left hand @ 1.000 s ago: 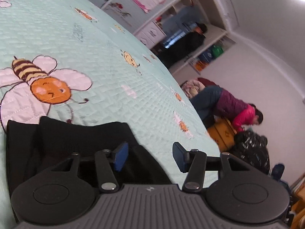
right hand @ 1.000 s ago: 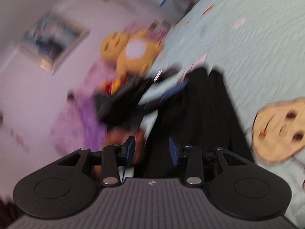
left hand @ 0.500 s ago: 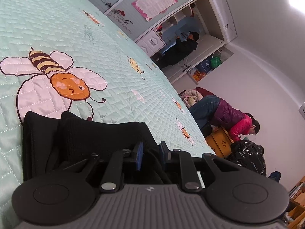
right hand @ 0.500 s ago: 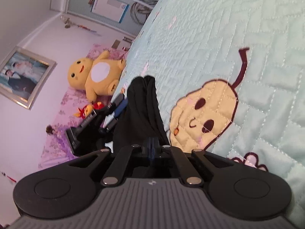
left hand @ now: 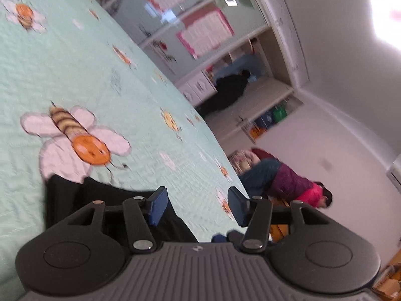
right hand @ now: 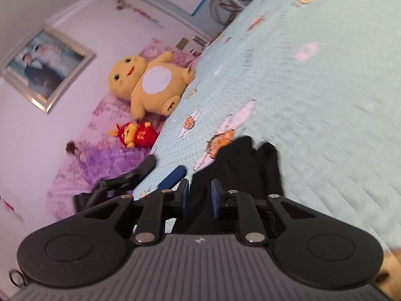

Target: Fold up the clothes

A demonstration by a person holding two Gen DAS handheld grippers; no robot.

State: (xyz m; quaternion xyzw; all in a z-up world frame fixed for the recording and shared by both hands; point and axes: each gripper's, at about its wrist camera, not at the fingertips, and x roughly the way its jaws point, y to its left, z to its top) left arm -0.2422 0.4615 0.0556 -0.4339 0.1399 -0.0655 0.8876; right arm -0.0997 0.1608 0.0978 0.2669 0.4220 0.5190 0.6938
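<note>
Opening, both hand-held grippers, left (left hand: pixel 195 207) and right (right hand: pixel 199 197), released the folded black knit garment (right hand: pixel 240 165) to rest on the mint quilted bedspread (left hand: pixel 75 75).

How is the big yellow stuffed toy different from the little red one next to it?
The yellow plush toy is far bigger than the red plush toy. The yellow one has a round white belly patch; the red one is red with yellow bits. The yellow one lies higher in the picture, by the light green quilt's edge; the red one lies just below it. Both rest on the purple flowered bedding.
</note>
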